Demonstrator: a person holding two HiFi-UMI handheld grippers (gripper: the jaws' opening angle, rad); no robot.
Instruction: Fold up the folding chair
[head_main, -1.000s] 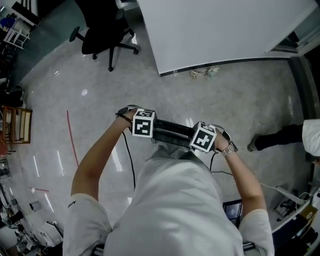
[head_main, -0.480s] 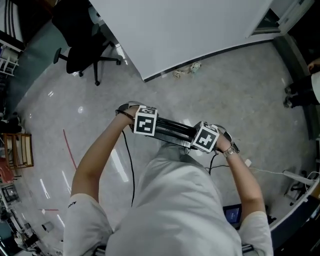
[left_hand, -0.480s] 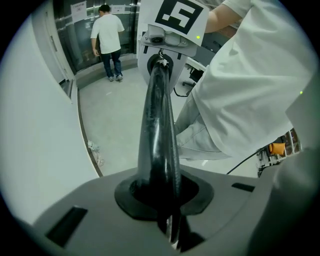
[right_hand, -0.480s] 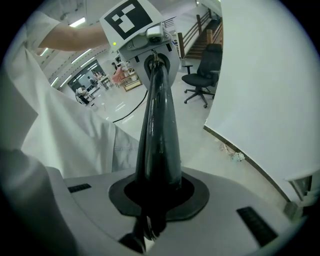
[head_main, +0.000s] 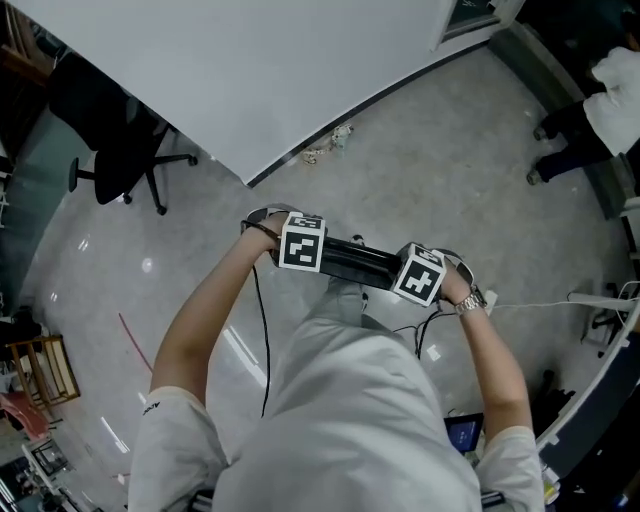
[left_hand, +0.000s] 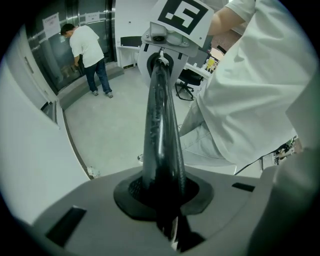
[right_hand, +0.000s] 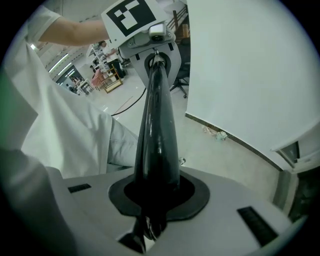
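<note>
Nearest is the person's white shirt (head_main: 350, 420), with both bare forearms reaching forward and a watch (head_main: 470, 300) on the right wrist. Each hand has a claw. The left claw (left_hand: 163, 197) and right claw (right_hand: 157, 197) are both clamped narrow onto the same glossy black bar (head_main: 355, 262), one at each end, so each claw's camera looks straight down the bar at the other one.

That bar is the only bit of the folding chair I can actually make out. It's held up level just in front of the person's waist, clear of the floor (head_main: 430, 150). Can't tell from here if the rest of the chair is folded.

A black cable (head_main: 258, 330) hangs down from the left claw. A thin white cable (head_main: 540, 303) lies on the floor off to the right.

On the left sits a wooden rack (head_main: 45, 370). Further out there's a big white partition (head_main: 250, 60) with some crumpled scraps (head_main: 325, 145) at its base, and a black office chair (head_main: 115, 150) to its left. Far right there's another person (head_main: 600, 100), in a white top and dark trousers.
</note>
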